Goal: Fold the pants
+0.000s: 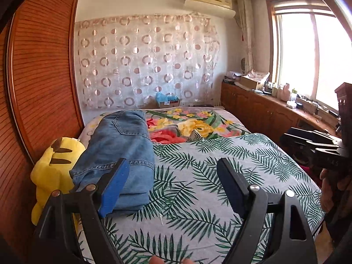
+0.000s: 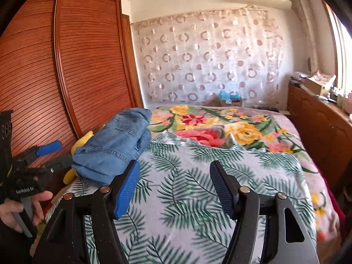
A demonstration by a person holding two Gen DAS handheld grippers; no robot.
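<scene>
Pants folded, denim stack on bed by left edge, near side, partly over leaf-print sheet. Yellow plush just beside, at bed's left edge. Left gripper jaws apart, nothing betw. Right gripper jaws apart, empty, above sheet. Both clear of pants.
</scene>
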